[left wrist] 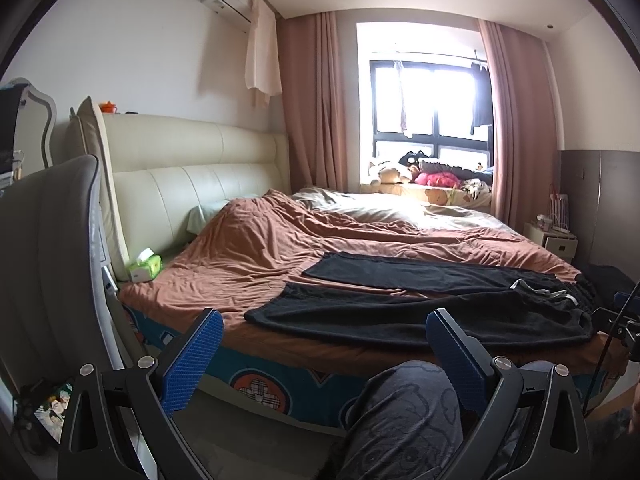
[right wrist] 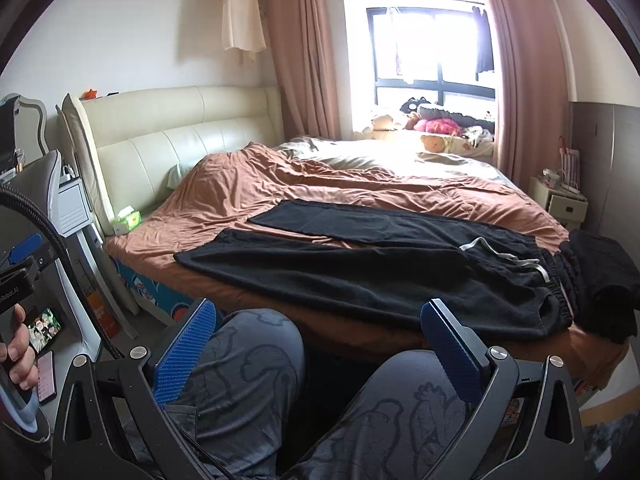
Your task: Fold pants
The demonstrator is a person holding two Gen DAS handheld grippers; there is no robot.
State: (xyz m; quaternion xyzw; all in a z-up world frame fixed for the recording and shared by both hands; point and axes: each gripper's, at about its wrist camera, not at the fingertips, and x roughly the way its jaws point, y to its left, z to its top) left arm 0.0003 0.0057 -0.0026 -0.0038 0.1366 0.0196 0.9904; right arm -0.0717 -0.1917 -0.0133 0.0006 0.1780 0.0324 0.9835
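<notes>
Black pants (left wrist: 420, 312) lie flat on the brown bedspread (left wrist: 280, 240), legs spread apart toward the left, waistband with white drawstring at the right. They also show in the right wrist view (right wrist: 360, 276). My left gripper (left wrist: 324, 320) is open and empty, held short of the bed's near edge, in front of the near leg. My right gripper (right wrist: 318, 312) is open and empty, held back over the person's knees, before the near leg and waist.
A pile of black clothes (right wrist: 600, 280) lies at the bed's right corner beside the waistband. A green tissue box (left wrist: 145, 266) sits by the cream headboard (left wrist: 192, 168). A grey chair (left wrist: 52, 260) stands at the left. A nightstand (right wrist: 560, 200) stands at the far right.
</notes>
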